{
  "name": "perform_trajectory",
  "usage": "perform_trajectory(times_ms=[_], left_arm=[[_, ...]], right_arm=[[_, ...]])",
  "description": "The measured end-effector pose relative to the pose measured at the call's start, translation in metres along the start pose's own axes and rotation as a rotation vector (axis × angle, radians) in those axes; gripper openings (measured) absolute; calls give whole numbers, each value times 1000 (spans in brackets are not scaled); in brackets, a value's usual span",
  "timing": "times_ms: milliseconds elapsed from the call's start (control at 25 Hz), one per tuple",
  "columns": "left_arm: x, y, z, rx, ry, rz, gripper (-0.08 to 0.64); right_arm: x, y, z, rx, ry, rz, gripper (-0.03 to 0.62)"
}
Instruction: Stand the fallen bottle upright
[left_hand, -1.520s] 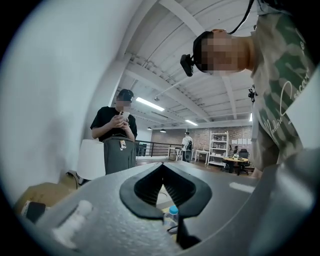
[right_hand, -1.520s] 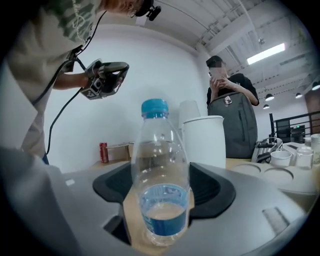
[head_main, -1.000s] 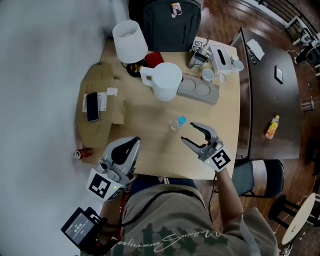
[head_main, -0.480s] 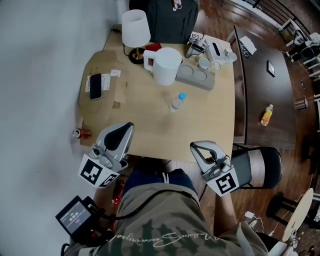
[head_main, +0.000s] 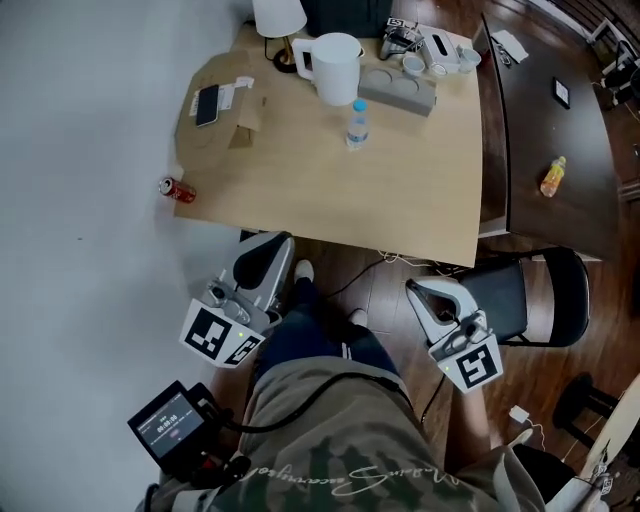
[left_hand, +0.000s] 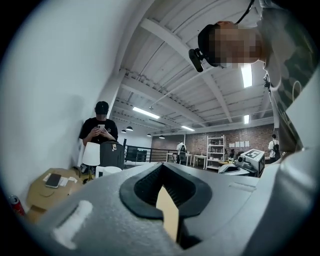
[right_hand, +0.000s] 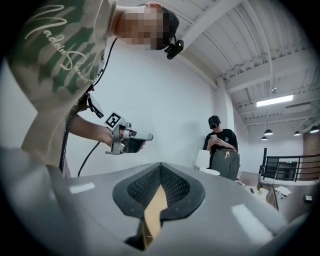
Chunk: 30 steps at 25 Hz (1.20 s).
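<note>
The clear bottle with a blue cap stands upright on the light wooden table, far from both grippers. My left gripper is held off the table's near edge, above the floor, with its jaws together and nothing between them. The right gripper hangs beside a black chair, also shut and empty. In the left gripper view the jaws meet along a closed seam. The right gripper view shows its own jaws closed likewise, with the left gripper held out at the left.
A white pitcher, a lamp, a grey tray and a phone sit at the table's far side. A red can lies on the floor. A black chair stands right. A person stands behind the table.
Both grippers have drawn back from the table to beyond its near edge. The right gripper's jaws went from open to shut. The bottle stayed upright on the table.
</note>
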<state>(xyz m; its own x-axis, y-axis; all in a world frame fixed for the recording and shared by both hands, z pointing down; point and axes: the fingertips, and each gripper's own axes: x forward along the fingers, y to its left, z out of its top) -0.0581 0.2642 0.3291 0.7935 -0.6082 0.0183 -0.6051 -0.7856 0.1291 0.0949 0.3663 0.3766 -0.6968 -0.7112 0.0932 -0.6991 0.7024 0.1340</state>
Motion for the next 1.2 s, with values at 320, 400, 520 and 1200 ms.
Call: perform_trajectory(times_ms=[320, 400, 520, 1200], left_arm=[[-39, -37, 12, 10, -48, -49, 3], [-45, -36, 12, 3, -59, -60, 3], [-61, -32, 16, 4, -77, -63, 3], [-111, -9, 42, 64, -142, -36, 3]], right_arm=[[-29, 34, 26, 43, -53, -64, 5], [-27, 37, 37, 49, -78, -87, 5], [-18, 47, 43, 46, -74, -127, 5], [7, 60, 59, 32, -101, -288, 3]])
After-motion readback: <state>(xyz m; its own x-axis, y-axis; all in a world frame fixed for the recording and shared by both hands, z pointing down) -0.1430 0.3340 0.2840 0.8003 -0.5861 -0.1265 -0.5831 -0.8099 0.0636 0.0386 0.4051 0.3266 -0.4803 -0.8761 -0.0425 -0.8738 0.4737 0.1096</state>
